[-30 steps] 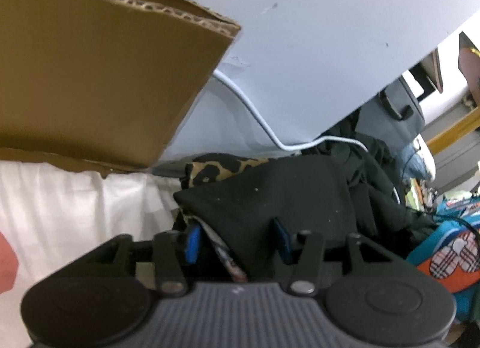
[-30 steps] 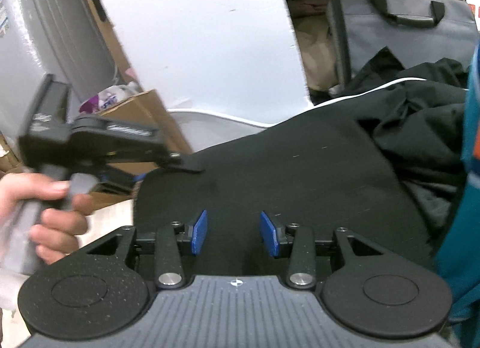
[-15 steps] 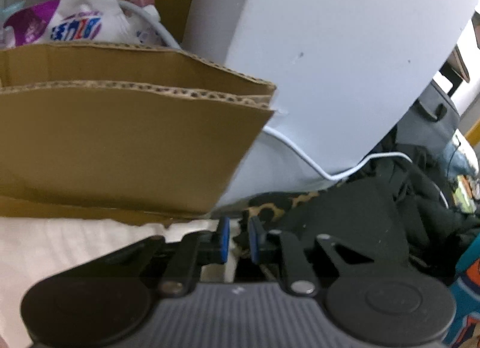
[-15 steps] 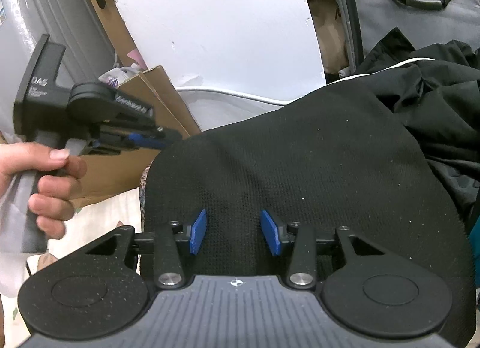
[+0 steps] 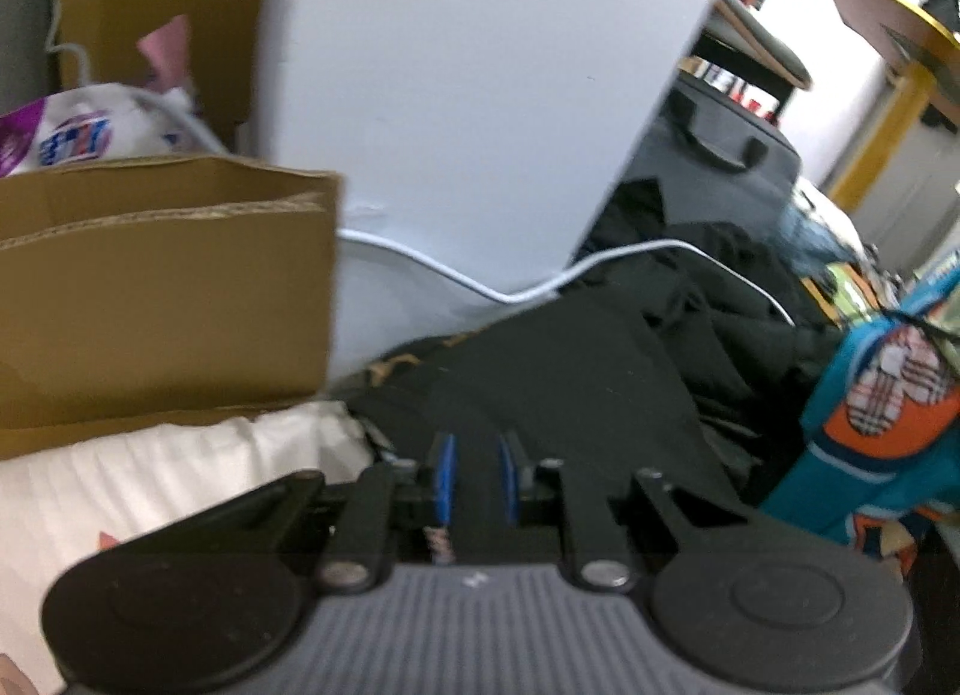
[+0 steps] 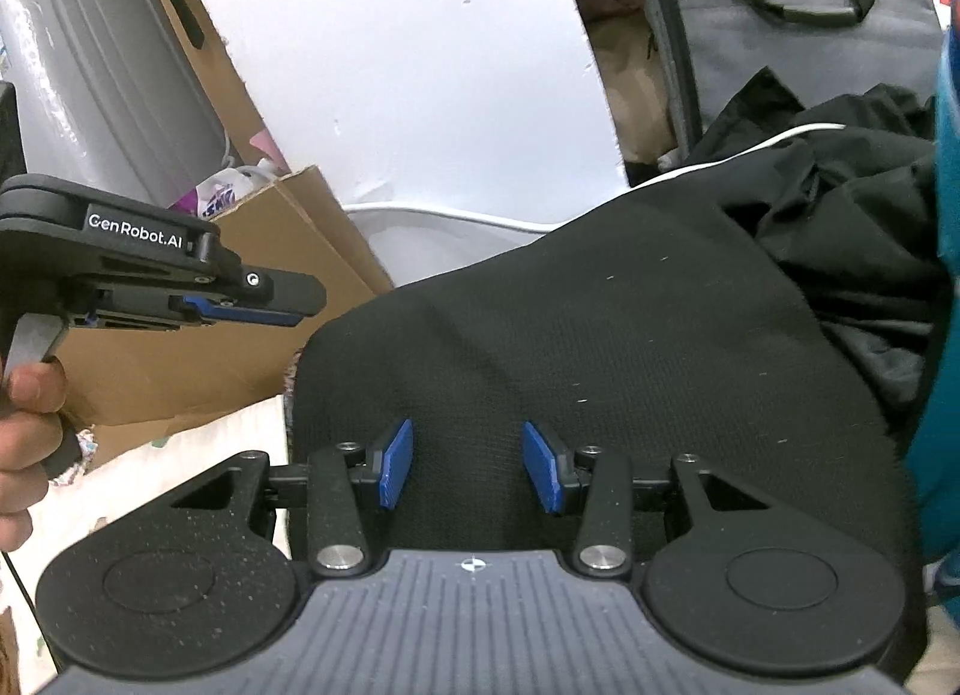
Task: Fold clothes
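Observation:
A folded black garment (image 6: pixel 600 359) lies flat in front of my right gripper (image 6: pixel 469 470), which hovers open just above its near edge with nothing between the blue pads. The same garment (image 5: pixel 570 383) fills the middle of the blurred left wrist view. My left gripper (image 5: pixel 478 479) has its pads drawn close together and holds nothing. In the right wrist view the left gripper (image 6: pixel 300 305) is in a person's hand (image 6: pixel 27 443), in the air left of the garment's edge and apart from it.
A cardboard box (image 5: pixel 162 299) stands left, against a white board (image 6: pixel 408 65). A white cable (image 5: pixel 540 290) runs along the board's foot. Crumpled black clothes (image 6: pixel 852 227), a grey bag (image 6: pixel 804 41) and a teal-orange garment (image 5: pixel 888 413) lie right. White bedding (image 5: pixel 150 479) is underneath.
The left gripper went from open around the black garment's corner to shut, came off it and swung right. The right gripper stayed open and moved in over the garment.

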A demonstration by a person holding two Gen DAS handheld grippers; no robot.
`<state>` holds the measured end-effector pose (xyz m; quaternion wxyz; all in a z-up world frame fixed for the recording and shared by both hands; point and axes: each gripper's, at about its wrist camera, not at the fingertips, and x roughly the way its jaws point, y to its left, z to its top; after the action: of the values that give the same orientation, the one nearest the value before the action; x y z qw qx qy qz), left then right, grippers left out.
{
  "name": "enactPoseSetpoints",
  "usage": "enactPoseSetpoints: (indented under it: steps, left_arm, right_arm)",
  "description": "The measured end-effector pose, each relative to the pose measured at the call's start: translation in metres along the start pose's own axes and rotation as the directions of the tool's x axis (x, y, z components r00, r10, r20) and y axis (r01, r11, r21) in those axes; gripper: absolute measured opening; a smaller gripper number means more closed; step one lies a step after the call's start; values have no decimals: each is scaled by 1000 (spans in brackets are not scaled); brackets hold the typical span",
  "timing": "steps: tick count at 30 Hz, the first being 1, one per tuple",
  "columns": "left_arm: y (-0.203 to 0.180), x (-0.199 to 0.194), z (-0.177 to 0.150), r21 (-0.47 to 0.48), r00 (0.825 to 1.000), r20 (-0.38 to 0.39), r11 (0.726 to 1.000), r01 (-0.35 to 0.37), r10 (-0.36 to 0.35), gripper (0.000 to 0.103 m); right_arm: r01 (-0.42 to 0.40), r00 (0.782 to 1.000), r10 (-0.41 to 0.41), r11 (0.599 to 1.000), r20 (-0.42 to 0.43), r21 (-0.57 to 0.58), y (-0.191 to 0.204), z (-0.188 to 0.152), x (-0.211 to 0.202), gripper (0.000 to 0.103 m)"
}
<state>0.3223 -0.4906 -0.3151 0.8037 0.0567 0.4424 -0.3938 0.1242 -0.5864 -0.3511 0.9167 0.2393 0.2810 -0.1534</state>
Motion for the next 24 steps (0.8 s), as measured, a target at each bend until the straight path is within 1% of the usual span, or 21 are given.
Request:
enactPoseSetpoints:
  steps: [8,11,13,17,20,24]
  left_arm:
    - [-15,18,-15,82,999,-43,996,-27,30,16]
    - [-12,27,-24,104,997,-59,993,-51,58,13]
    - [-8,34,-29,113,994,-74,991,-66,75,13]
    - [-2,47,-35,142,987,-105,984,-105,121,13]
    - [2,50,-35,134,987,-110,985,-106,121,13]
    - [1,53,-36,171,988,-94,979,-108,125,13]
  right_arm:
    - [65,998,-65,998,-4,14,-29,3,-11,48]
    - [91,996,-91,995,-10,31,-40,2,-11,48]
    - [111,994,-110,994,-19,26,-45,0,-11,48]
    - [146,989,-145,989,-41,32,-58,-12,-13,48]
    - [155,987,-153,987,-55,33,-63,-23,-16,48]
    - [162,985,-160,987,-68,21,-65,-34,-20,48]
